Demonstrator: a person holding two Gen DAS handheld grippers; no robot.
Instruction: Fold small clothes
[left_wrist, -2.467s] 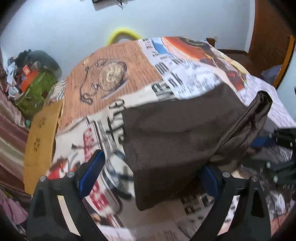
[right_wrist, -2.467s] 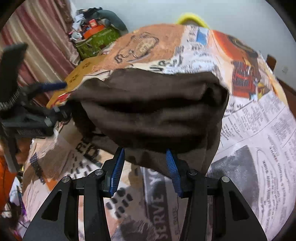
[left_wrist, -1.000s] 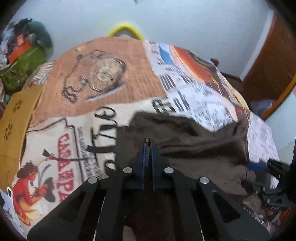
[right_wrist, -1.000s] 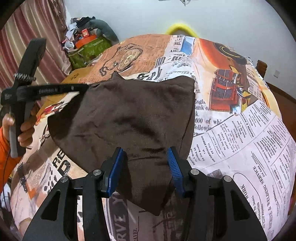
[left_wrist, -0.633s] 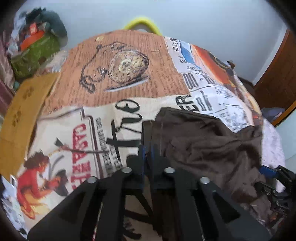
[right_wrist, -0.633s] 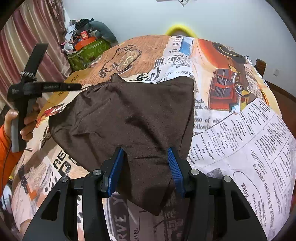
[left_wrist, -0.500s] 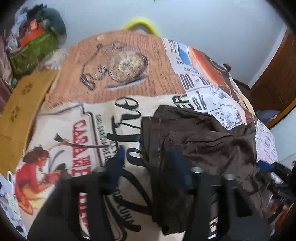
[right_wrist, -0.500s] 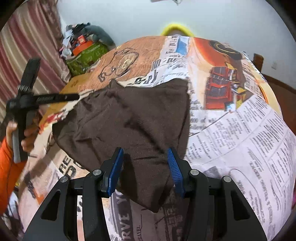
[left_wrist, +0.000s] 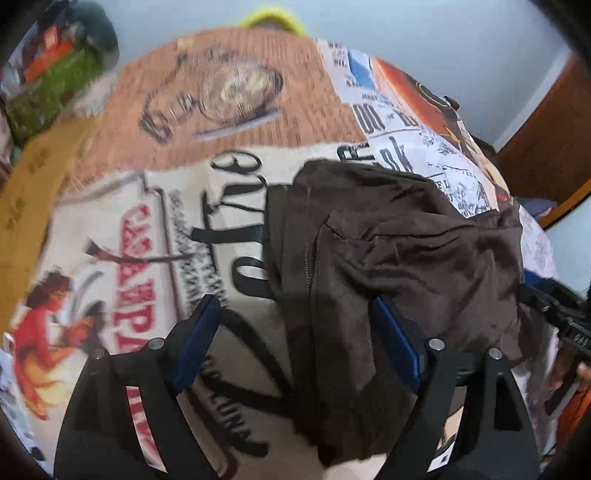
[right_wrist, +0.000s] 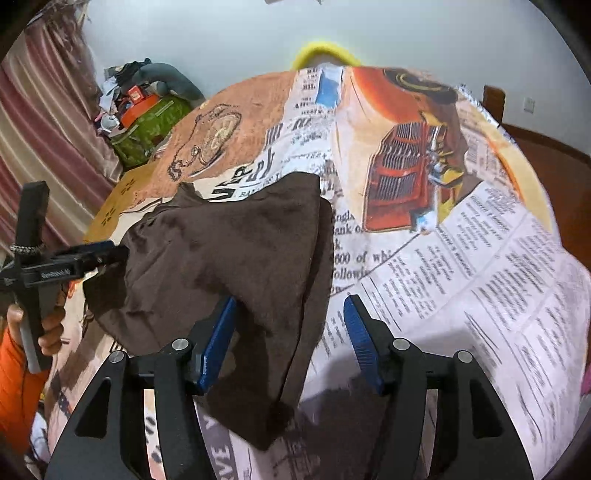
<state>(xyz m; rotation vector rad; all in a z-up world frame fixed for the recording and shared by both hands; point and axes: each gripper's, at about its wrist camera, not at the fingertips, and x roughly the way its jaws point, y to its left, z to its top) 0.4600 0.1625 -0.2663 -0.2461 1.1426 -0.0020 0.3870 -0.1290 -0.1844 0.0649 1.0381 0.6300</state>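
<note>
With both the left gripper (left_wrist: 291, 332) and right gripper (right_wrist: 290, 336) spread open and holding nothing, the rumpled brown garment (left_wrist: 388, 251) lying on the printed tablecloth (right_wrist: 461, 258) could set in crooked, lumpy folds.

Left-wrist view motion-blurred: pocket-watch print on newspaper-pattern tablecloth (left_wrist: 236, 92) smeared at 11 o'clock; crumpled dark brown garment (left_wrist: 388, 258) hides cloth beneath.

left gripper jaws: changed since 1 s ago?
Yes. The left gripper, clamped on the brown garment then, now stands open over the garment's left edge, which lies on the printed cloth.
</note>
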